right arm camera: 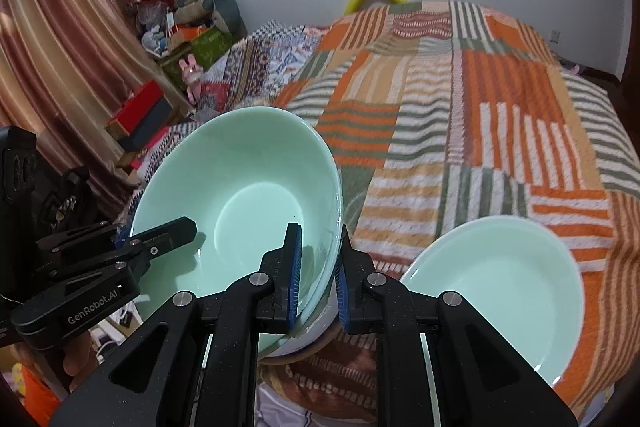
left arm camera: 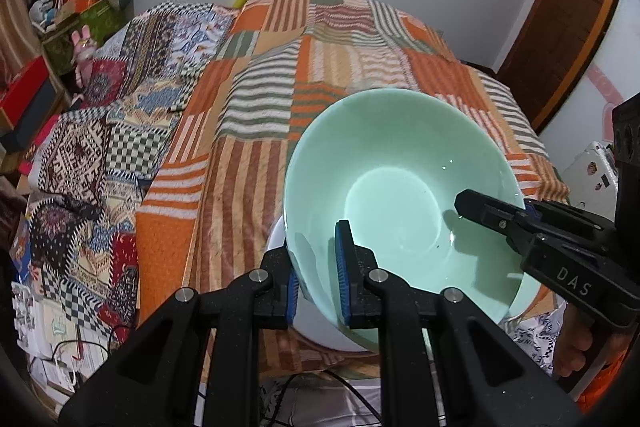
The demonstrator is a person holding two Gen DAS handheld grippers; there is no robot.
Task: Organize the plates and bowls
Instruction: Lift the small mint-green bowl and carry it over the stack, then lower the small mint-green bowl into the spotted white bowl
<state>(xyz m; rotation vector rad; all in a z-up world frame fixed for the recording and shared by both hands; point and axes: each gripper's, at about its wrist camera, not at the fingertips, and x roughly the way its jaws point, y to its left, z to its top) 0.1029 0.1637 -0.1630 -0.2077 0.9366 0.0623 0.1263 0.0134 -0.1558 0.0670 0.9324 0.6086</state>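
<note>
A mint green bowl (left arm camera: 400, 187) is held tilted above the striped bedspread (left arm camera: 260, 115); it also shows in the right wrist view (right arm camera: 240, 187). My left gripper (left arm camera: 318, 279) is shut on its near-left rim, one finger inside and one outside. My right gripper (right arm camera: 318, 275) is shut on the opposite rim, and its fingers (left arm camera: 492, 211) reach into the bowl from the right. A white dish (left arm camera: 336, 339) sits under the bowl. A mint green plate (right arm camera: 496, 291) lies on the bed to the right of my right gripper.
Patchwork fabric (left arm camera: 92, 167) covers the bed's left side. Boxes and stuffed toys (left arm camera: 76, 15) pile at the far left by a curtain (right arm camera: 52, 67). A wooden door (left arm camera: 560, 39) stands at the right. Cables (left arm camera: 312, 395) hang below the bed edge.
</note>
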